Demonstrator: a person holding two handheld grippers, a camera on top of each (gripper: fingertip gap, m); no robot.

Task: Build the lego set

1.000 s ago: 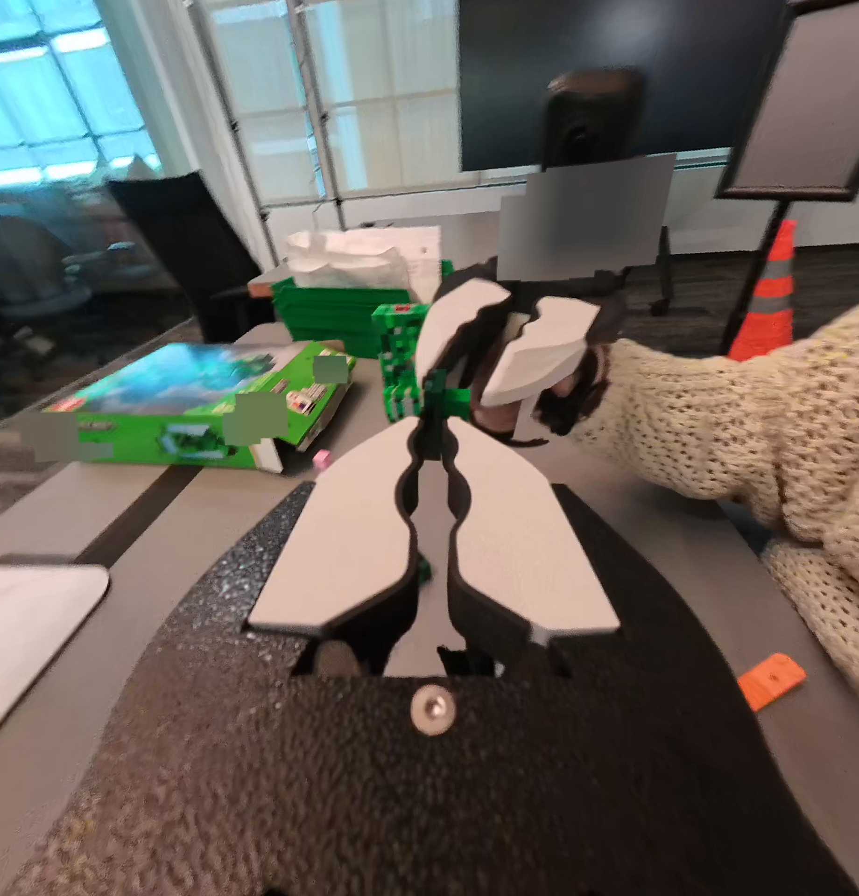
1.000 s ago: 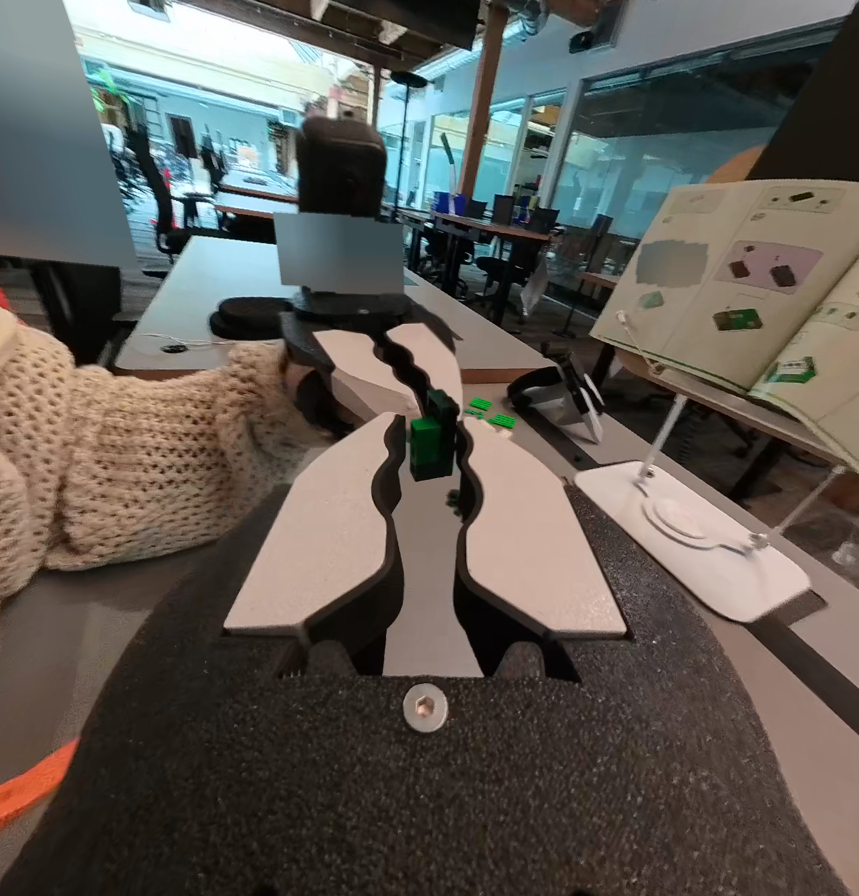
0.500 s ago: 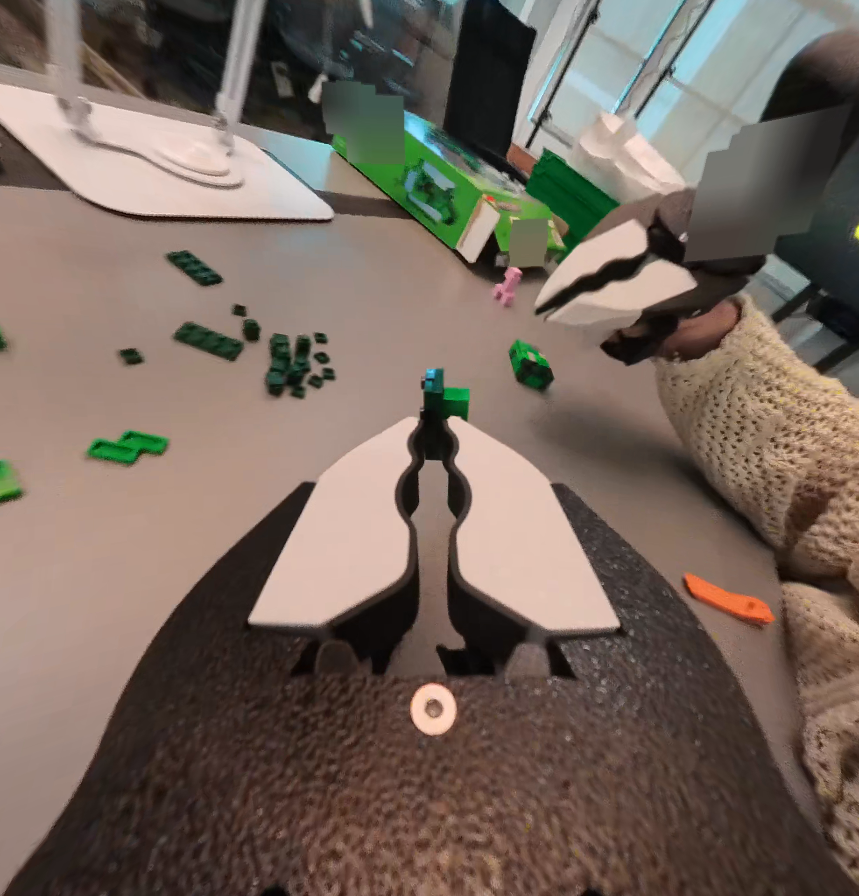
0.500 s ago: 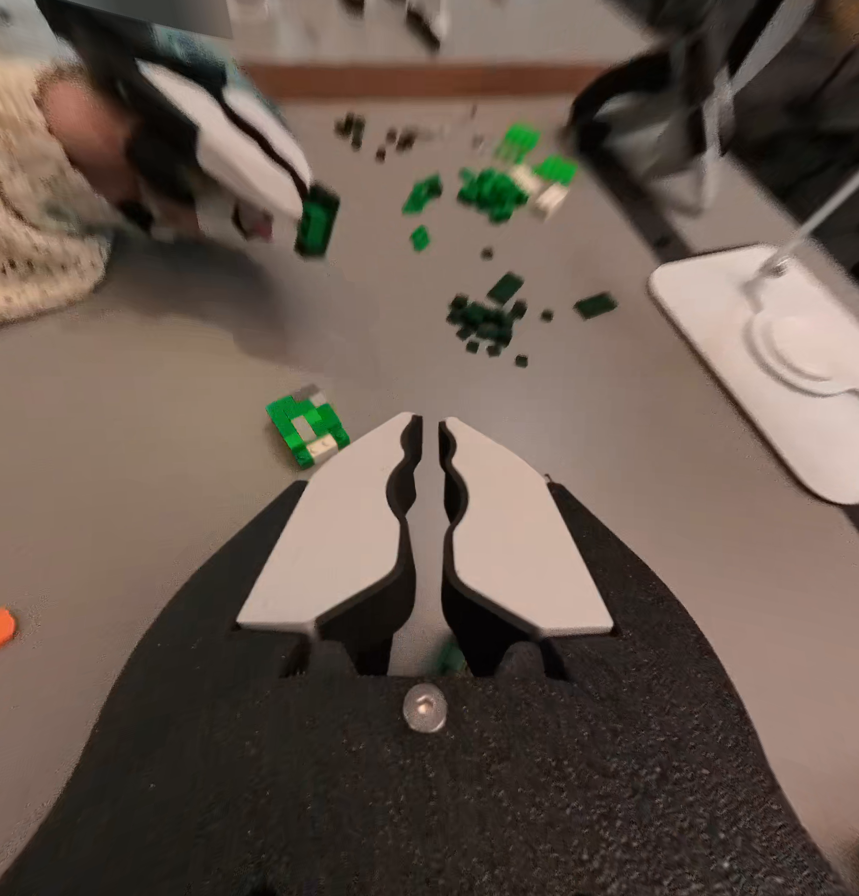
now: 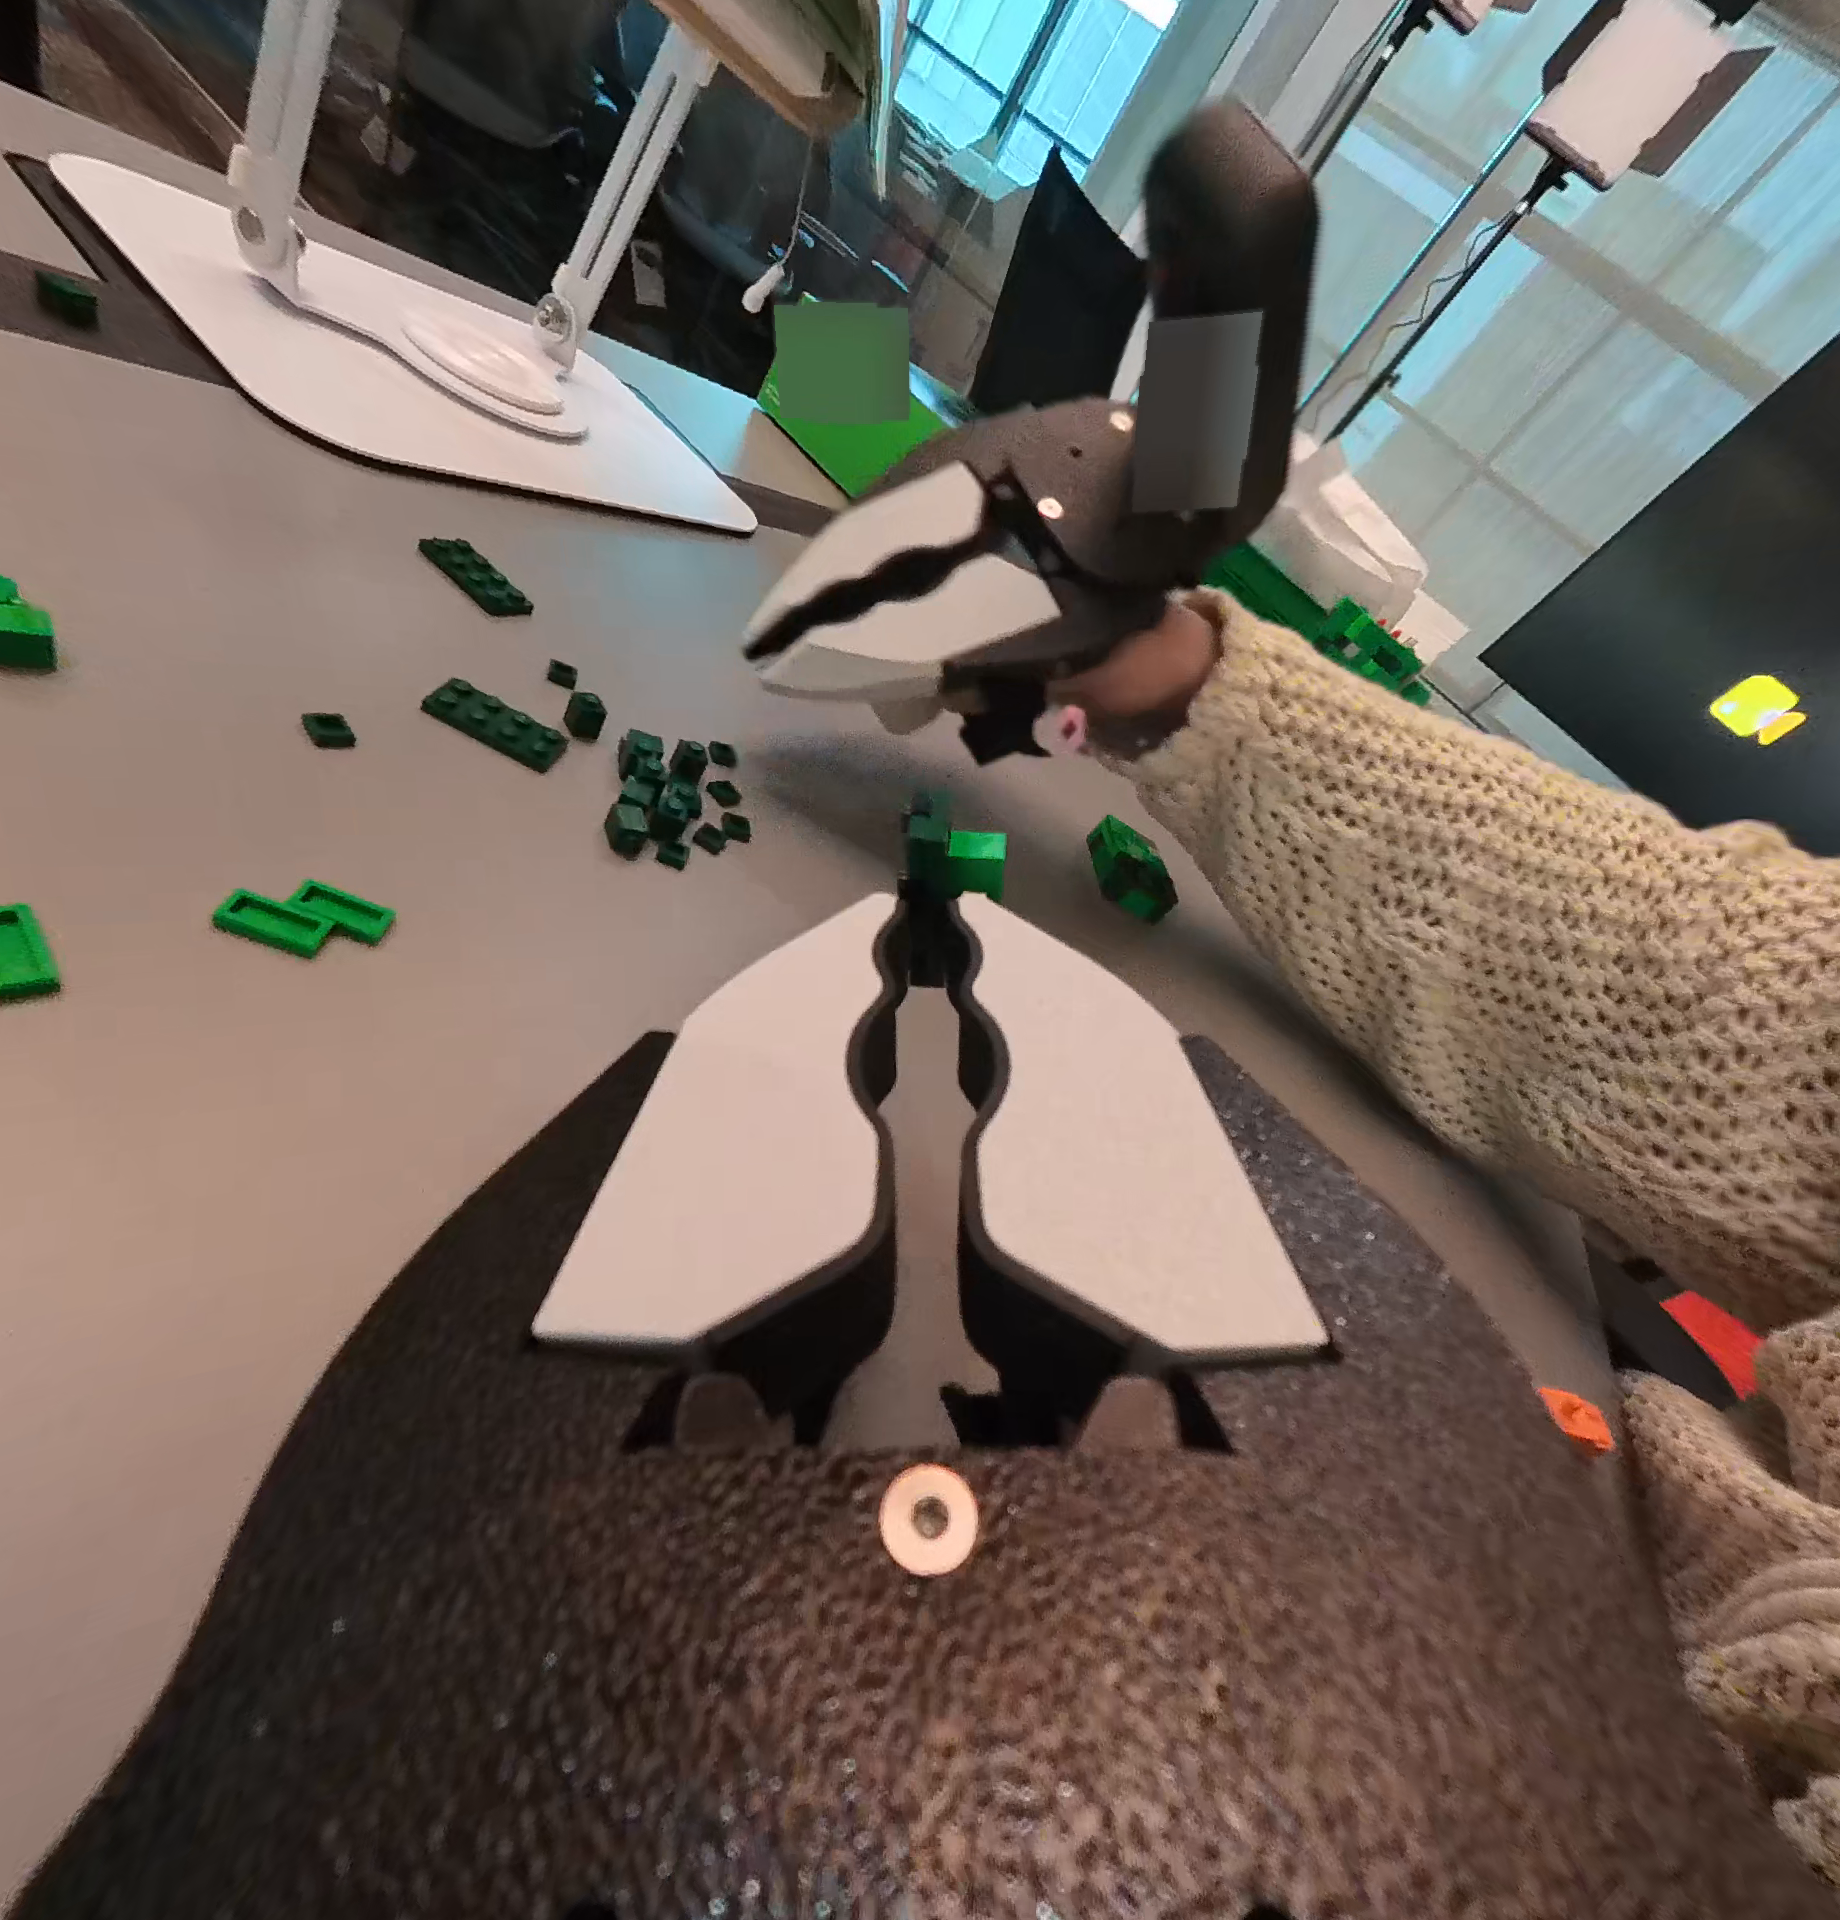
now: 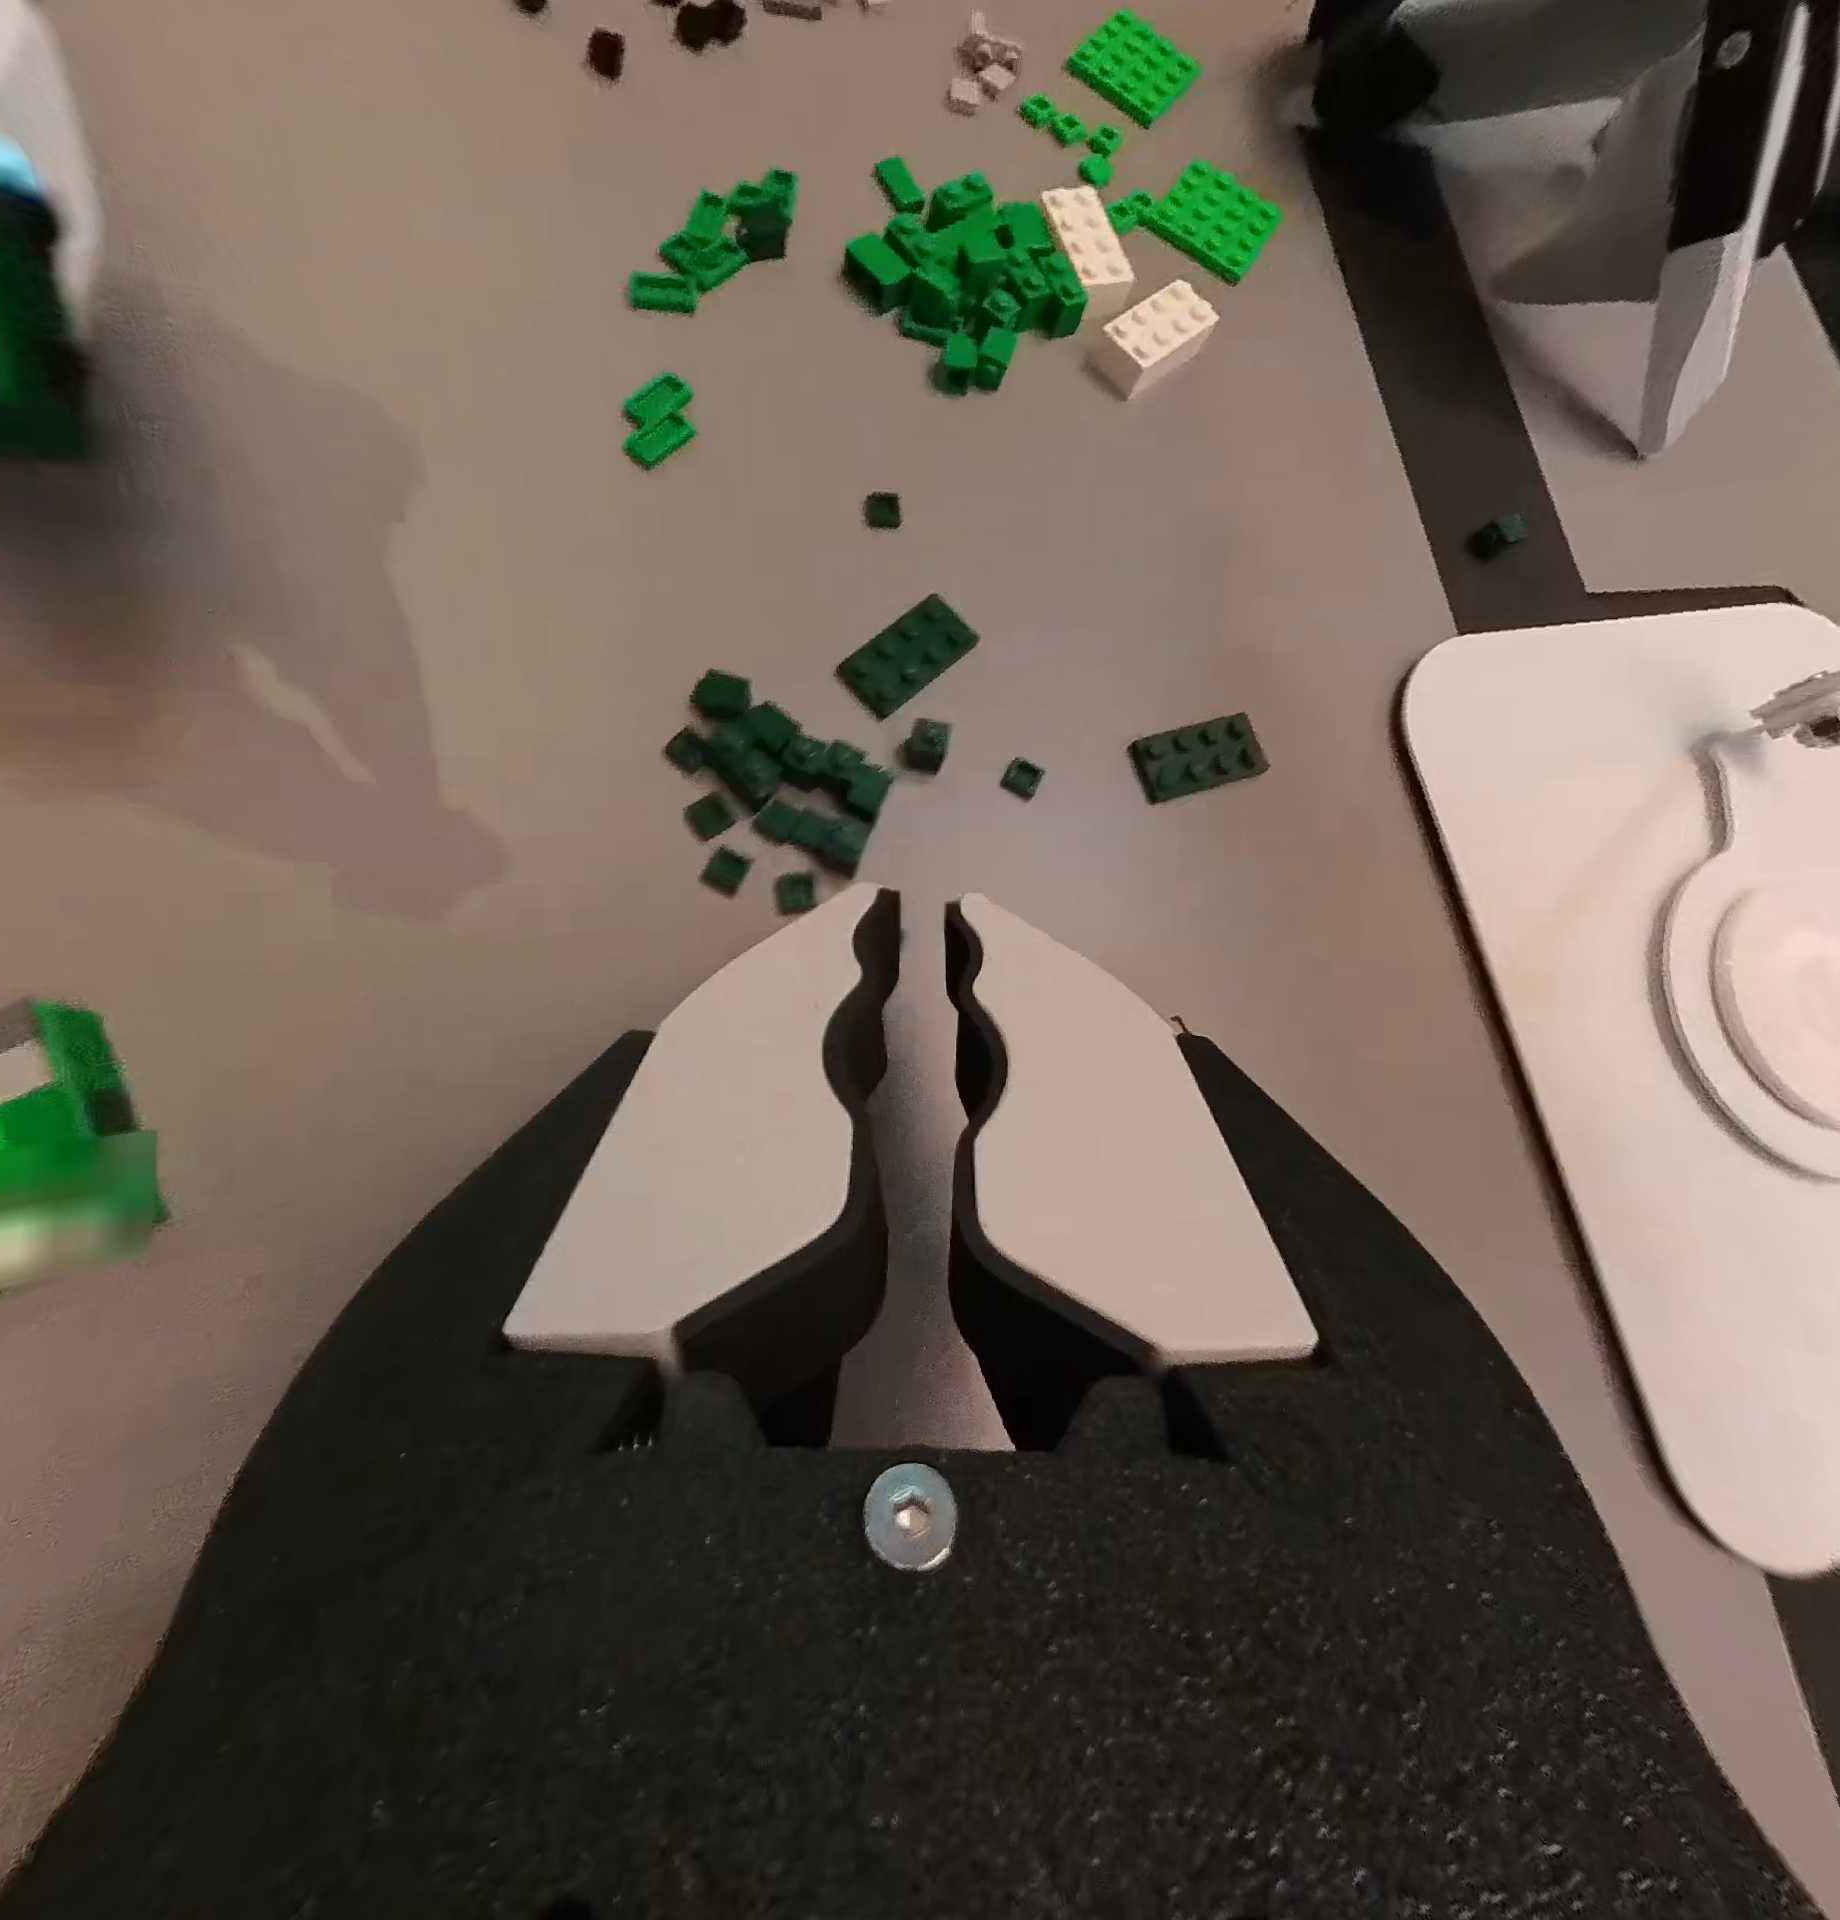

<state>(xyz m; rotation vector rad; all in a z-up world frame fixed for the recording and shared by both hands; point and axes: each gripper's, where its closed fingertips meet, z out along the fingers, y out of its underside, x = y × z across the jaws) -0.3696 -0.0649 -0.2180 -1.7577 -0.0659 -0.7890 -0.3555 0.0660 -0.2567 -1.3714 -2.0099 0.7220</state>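
Note:
My left gripper (image 5: 928, 914) is shut on a small green lego assembly (image 5: 947, 852) and holds it above the grey table. My right gripper (image 6: 921, 904) has its jaws almost together with nothing between them. It hovers just short of a pile of small dark green pieces (image 6: 781, 779). In the left wrist view the right gripper (image 5: 791, 649) hangs over the table beyond that same pile (image 5: 672, 800). A small green built block (image 5: 1131, 868) lies to the right of the held assembly. It shows blurred in the right wrist view (image 6: 43, 1143).
Dark green plates (image 6: 908, 655) (image 6: 1196, 756) lie past the pile. A heap of bright green and white bricks (image 6: 957, 270) sits farther off. Bright green tiles (image 5: 303, 920) lie to the left. A white stand base (image 6: 1674, 1039) takes up the right side. An orange piece (image 5: 1576, 1418) lies near the sleeve. Left tips to right tips: about 15 cm.
One second ago both grippers met at the green assembly. The right gripper has come away empty and swung down over the dark green pile. The left gripper still holds the assembly.

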